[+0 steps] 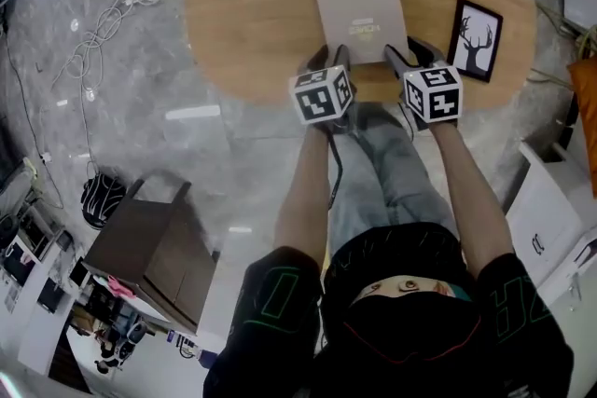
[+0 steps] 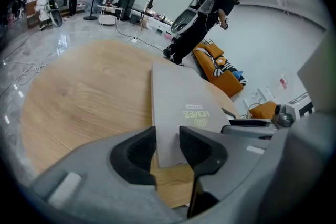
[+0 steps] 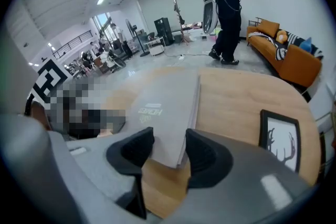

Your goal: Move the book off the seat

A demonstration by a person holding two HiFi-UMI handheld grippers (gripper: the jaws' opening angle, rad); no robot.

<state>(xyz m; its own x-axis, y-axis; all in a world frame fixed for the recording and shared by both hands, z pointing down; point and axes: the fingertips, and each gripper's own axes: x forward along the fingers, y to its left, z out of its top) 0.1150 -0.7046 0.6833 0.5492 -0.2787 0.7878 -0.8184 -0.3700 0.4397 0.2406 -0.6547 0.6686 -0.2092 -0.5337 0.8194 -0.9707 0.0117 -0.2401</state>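
- The book is thin and pale grey with small print on its cover. It lies flat on the wooden bench, just ahead of both tongs.
- Left tongs: jaws apart, the book's near left corner in the gap, unclamped.
- Right tongs: jaws apart astride the near right corner, unclamped.

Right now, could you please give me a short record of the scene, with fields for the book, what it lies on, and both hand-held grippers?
book: grey, closed, lying flat on the seat
seat: oval, wooden
picture frame: on the seat, right of the book
left hand-held gripper: open, at the book's near left corner
right hand-held gripper: open, at the book's near right corner
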